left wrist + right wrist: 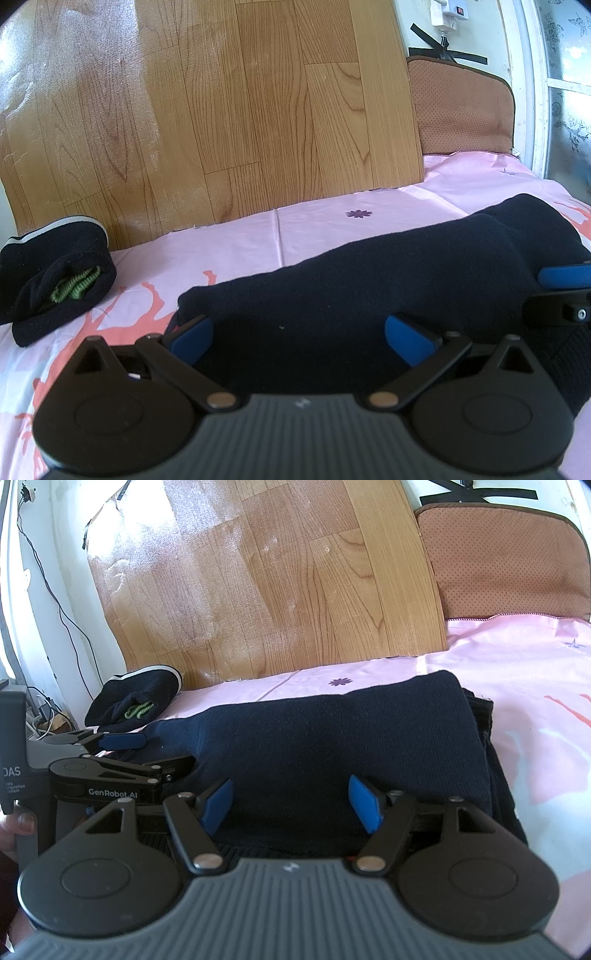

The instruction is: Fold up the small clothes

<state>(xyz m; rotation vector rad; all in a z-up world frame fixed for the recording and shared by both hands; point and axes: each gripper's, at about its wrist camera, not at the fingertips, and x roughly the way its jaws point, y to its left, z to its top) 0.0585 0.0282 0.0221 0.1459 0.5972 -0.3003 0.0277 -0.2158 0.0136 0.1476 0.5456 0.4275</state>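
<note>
Navy garment [332, 746], folded thick, lies across the pink bed sheet [517, 672], just in front of both tools. Left tool [299, 334] and right tool [291, 805] each stand spread, blue pads apart over the cloth, pinching nothing. A rolled dark bundle [55, 280] sits well apart by the wooden board [240, 110].

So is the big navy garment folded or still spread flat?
Folded. The navy garment lies on the pink sheet as a thick block, with stacked layer edges showing along its right side.
</note>
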